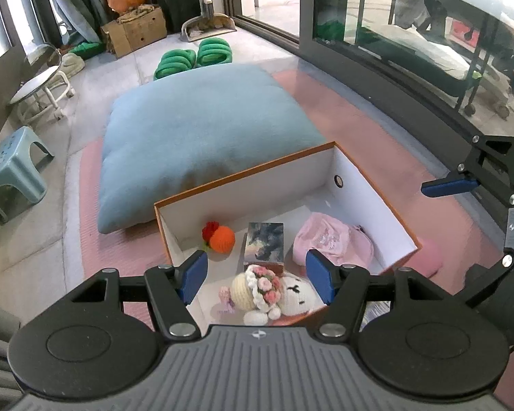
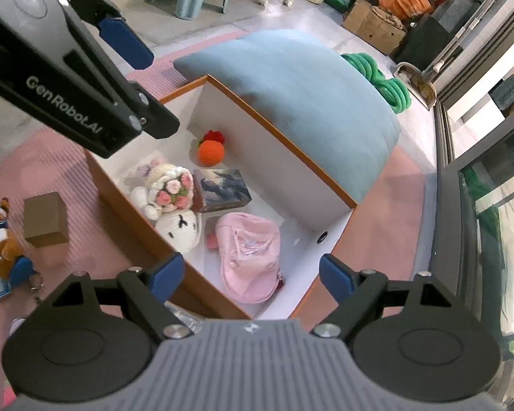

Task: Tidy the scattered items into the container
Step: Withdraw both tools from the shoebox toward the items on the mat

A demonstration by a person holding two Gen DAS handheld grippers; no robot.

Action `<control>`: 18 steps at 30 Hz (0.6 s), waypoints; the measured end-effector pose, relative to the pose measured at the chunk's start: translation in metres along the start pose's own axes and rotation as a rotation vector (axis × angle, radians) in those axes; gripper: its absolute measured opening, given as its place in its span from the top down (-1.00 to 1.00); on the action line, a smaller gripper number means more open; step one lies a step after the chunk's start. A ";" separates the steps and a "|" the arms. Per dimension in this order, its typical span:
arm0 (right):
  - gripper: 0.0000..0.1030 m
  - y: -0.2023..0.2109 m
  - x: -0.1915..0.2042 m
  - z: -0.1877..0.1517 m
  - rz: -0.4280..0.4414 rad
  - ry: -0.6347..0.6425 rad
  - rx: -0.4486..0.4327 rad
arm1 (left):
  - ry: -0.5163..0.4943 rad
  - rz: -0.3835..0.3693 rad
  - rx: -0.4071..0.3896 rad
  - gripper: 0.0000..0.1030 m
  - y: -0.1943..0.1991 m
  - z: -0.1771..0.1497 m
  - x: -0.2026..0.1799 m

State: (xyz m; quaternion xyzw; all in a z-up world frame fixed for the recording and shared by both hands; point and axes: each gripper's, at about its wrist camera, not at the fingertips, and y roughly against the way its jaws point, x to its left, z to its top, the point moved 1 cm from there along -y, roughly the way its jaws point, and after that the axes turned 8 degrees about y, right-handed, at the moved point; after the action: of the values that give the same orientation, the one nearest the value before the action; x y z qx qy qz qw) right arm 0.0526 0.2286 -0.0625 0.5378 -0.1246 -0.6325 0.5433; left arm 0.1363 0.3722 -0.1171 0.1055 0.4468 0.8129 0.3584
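Both tools spread wide and empty, left tool [image 1: 257, 275], right tool [image 2: 252, 274], above white box [image 1: 243, 185] holding crochet doll [image 1: 267, 291].

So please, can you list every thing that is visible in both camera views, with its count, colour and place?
box: 1, white inside, orange rim, on the pink mat
crochet doll: 1, cream with pink flowers, inside box
white plush: 1, inside box, touching the doll
orange crochet ball: 1, red top, inside box near far wall
picture box: 1, dark print, inside box, middle
pink cap: 1, inside box
brown box: 1, on mat, outside box
plush toys: brown, blue, white, count unclear, on mat at left edge
cushion: 1, blue, behind box
slippers: 2, green, on floor
plastic stool: 1, light blue
round stool: 1, white
left claw: open, above box
right claw: open, above box
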 end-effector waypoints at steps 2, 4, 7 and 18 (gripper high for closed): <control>-0.70 0.008 0.003 -0.002 0.007 -0.003 -0.012 | 0.020 -0.015 -0.009 -0.45 0.007 -0.004 0.004; -0.70 0.018 0.006 -0.005 0.013 -0.003 -0.023 | 0.032 -0.024 -0.021 -0.45 0.014 -0.010 0.007; -0.70 0.032 0.009 -0.008 0.022 -0.011 -0.044 | 0.051 -0.042 -0.043 -0.45 0.027 -0.021 0.012; -0.70 0.074 0.022 -0.021 0.054 -0.038 -0.110 | 0.140 -0.108 -0.141 -0.45 0.074 -0.060 0.028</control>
State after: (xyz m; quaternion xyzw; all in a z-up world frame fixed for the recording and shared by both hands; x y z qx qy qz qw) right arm 0.1140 0.1911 -0.0279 0.4917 -0.1144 -0.6334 0.5865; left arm 0.0507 0.3271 -0.0969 -0.0012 0.4174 0.8272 0.3763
